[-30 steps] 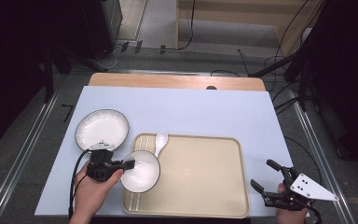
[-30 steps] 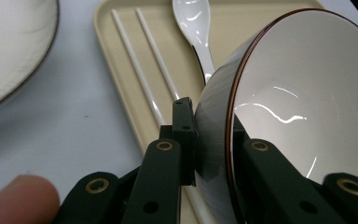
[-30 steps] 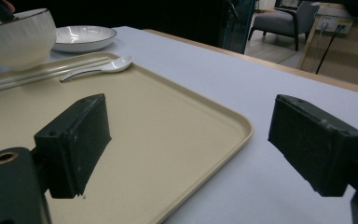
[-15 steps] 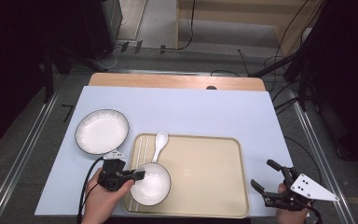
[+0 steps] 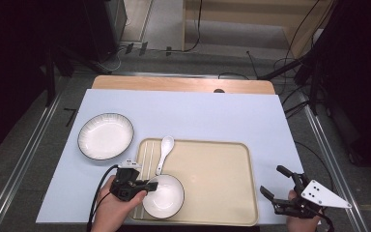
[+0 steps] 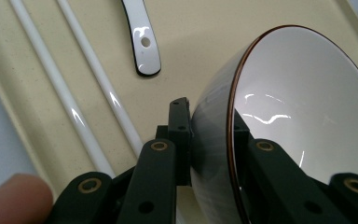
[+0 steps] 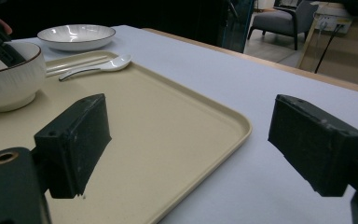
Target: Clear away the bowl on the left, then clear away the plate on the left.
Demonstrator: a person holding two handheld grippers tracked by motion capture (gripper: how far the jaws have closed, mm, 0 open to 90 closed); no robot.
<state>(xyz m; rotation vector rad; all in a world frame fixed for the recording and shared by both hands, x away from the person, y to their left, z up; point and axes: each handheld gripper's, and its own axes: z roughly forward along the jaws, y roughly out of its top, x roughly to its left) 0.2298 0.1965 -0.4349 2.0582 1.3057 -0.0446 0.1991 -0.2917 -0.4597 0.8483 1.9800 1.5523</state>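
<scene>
Your table [image 5: 198, 111] runs across the middle of the high view, and the beige tray [image 5: 222, 183] sits in its lower centre. Above and left of the tray lies the white plate [image 5: 106, 136], off the tray and apart from it. The small bowl [image 5: 163, 195] stands in the tray's lower left corner, and your left gripper [image 5: 142, 186] has its rim between the jaws: one jaw outside the wall, one inside, as the left gripper view shows at the bowl's edge [image 6: 230, 140]. The jaws have just been easing open a little with the rim between them, so I cannot tell whether the pads press it yet or have let go. The bowl lies to the right of your left hand in the frame, so any withdrawal runs leftward, off the rim. Your right gripper [image 5: 282, 191], at the lower right, is spread wide and empty, well apart from the bowl. The spoon [image 5: 164, 151] and chopsticks [image 6: 81, 93] lie just above the bowl, handles pointing down toward it.
</scene>
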